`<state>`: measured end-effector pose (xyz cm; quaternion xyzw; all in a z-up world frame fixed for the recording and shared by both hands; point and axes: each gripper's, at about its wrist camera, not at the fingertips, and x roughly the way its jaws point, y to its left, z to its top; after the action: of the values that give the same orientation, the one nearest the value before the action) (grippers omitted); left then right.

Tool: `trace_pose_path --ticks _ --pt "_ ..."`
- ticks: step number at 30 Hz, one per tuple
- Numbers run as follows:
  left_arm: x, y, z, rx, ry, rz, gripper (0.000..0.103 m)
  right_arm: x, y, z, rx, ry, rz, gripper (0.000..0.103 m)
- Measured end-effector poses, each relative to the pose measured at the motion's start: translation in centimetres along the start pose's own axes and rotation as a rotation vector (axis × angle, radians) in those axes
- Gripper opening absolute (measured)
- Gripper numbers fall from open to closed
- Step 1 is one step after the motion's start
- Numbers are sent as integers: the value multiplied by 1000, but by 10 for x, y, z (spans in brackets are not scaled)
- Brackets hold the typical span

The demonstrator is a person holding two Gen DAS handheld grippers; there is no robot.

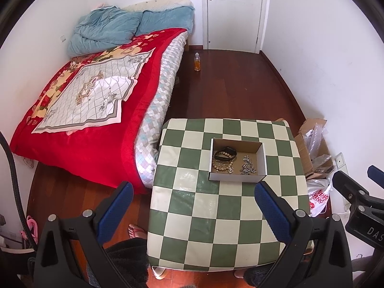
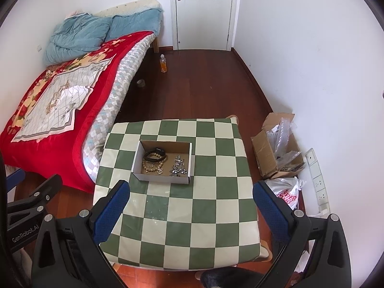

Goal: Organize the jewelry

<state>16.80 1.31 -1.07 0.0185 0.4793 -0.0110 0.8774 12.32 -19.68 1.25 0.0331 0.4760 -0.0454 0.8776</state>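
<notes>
So, quick rundown, everything placed relative to the cardboard tray [image 1: 237,159]:

Tray: sits on the checkered table [image 1: 216,216], toward the far half, long side running left-right.

Jewelry: all inside the tray. Black band [image 1: 224,154] and beaded bracelet [image 1: 222,164] at the tray's left end, silver chain [image 1: 247,166] at its right end, apart from the beads.

Left gripper [image 1: 194,212]: spread wide, holding nothing, hovering short of the tray's near wall. Tray straight ahead, a bit right of centre.

Right gripper [image 2: 191,210]: also spread wide, nothing held, same side of the tray. Tray ahead and left of centre.

Nearer arm: probably left for the beads, right for the chain; can't really call the distance.

View difference: right wrist view shows the tray's right wall from inside; left wrist view shows the right gripper's body off beyond the tray's right end.
</notes>
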Motion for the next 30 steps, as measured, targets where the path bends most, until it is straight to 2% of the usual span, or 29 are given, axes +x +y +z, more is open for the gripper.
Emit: trace_pose_path --ticks 30 --pt "-7 3 2 -8 -24 8 103 4 4 -3 -6 14 11 103"
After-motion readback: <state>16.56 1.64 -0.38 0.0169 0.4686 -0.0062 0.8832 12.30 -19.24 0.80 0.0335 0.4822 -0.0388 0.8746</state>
